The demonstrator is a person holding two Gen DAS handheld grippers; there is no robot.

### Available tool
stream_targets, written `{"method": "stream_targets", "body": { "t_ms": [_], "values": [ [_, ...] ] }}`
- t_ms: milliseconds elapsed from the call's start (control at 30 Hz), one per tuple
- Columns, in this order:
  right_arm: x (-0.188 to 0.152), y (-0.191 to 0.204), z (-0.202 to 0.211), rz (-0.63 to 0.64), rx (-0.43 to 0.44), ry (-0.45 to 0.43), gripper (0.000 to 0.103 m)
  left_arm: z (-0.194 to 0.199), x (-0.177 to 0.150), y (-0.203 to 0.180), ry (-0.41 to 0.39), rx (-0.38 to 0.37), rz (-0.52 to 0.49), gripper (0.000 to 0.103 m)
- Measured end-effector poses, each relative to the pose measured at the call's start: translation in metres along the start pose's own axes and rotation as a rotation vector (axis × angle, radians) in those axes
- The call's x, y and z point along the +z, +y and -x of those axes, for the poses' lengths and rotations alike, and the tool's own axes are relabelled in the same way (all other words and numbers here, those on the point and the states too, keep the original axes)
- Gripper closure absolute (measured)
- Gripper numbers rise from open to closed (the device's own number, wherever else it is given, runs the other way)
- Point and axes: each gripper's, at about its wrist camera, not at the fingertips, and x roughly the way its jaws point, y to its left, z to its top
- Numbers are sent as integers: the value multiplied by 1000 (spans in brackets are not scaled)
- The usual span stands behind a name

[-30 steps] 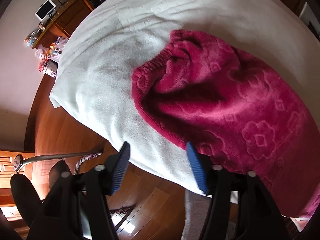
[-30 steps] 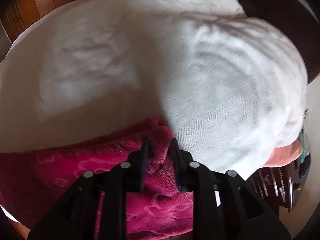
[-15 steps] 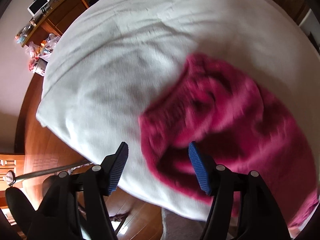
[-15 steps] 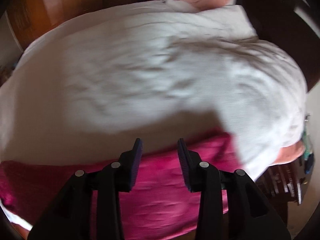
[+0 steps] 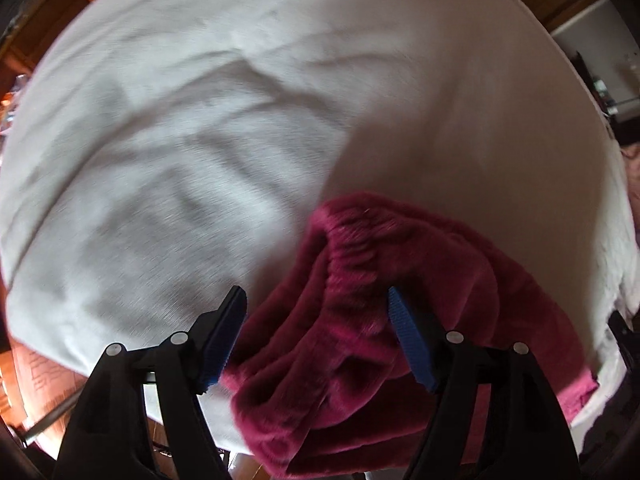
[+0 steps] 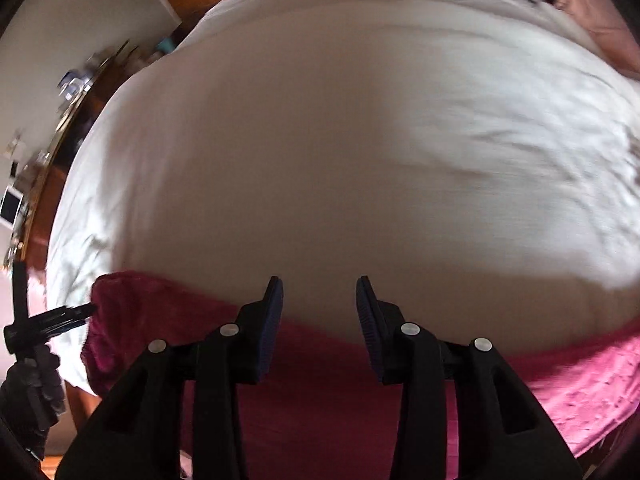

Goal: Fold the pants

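pants: magenta fleece pants (image 5: 360,320) lay along the near edge of the white bedspread (image 5: 200,140), and the gathered waistband end was bunched up at the left end of the garment.
left claw: your left gripper (image 5: 316,320) pointed down over that bunched waistband. The jaws were spreading, the fleece sat in the gap between them, and neither blue pad pressed on it.
left claw, other view: from the right wrist camera it showed at the far left (image 6: 70,314), with its tip at the waistband end of the pants (image 6: 320,380). You held it in a dark-gloved hand (image 6: 32,392).
right claw: your right gripper (image 6: 319,308) hovered over the long middle stretch of the pants. Its jaws stood apart with nothing between them, and only bedspread (image 6: 360,140) and fleece showed below.
surroundings: a pink pillow (image 6: 596,16) lay at the far right, and a cluttered wooden counter (image 6: 60,120) ran along the left wall.
image quality: both views were motion-blurred, so the fabric detail was soft.
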Motion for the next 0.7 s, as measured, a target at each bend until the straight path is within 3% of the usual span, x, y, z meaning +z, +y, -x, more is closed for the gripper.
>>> {"method": "stream_targets", "body": {
  "t_ms": [100,300,400,433,700],
  "values": [
    [0,26,-19,18,12,33,64,-8,9,-4,34,-51,-13,30],
    [-5,38,-45,15,-19,90,64,-26,22,-15,98,-118,-43,32],
    [-8,29,-56,-26,-30,122,64,-28,23,-18,94,-126,-58,69],
    [-10,25,-57,-37,-25,135,64,-28,23,-18,93,-126,-66,75],
    [-38,18,-46,-4,68,213,64,12,-14,5,42,-209,-188,79]
  ]
}}
